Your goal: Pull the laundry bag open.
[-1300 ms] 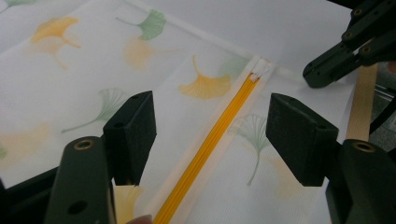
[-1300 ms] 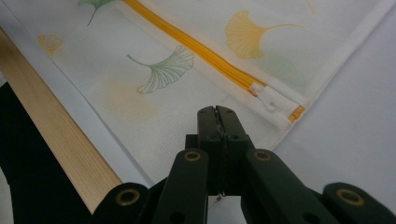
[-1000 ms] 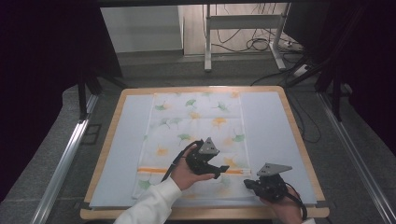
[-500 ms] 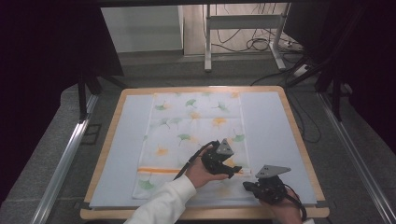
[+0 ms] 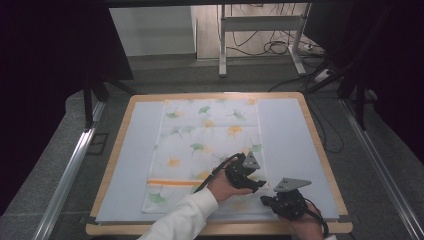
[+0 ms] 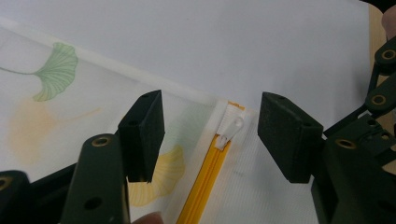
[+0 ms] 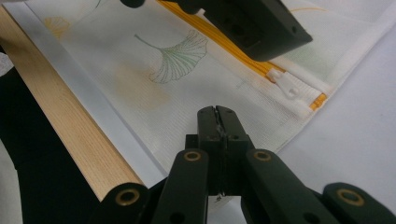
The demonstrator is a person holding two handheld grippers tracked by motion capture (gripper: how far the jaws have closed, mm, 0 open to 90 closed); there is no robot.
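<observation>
Left gripper [image 6: 210, 135] jaws released, closing around white zipper pull [image 6: 232, 130]; right gripper [image 7: 217, 122] clenched on pouch [image 7: 154, 88], contact hidden.

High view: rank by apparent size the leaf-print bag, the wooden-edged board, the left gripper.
1. wooden-edged board
2. leaf-print bag, lying flat on the board
3. left gripper, far smaller than the bag, though it sits slightly nearer the camera
</observation>
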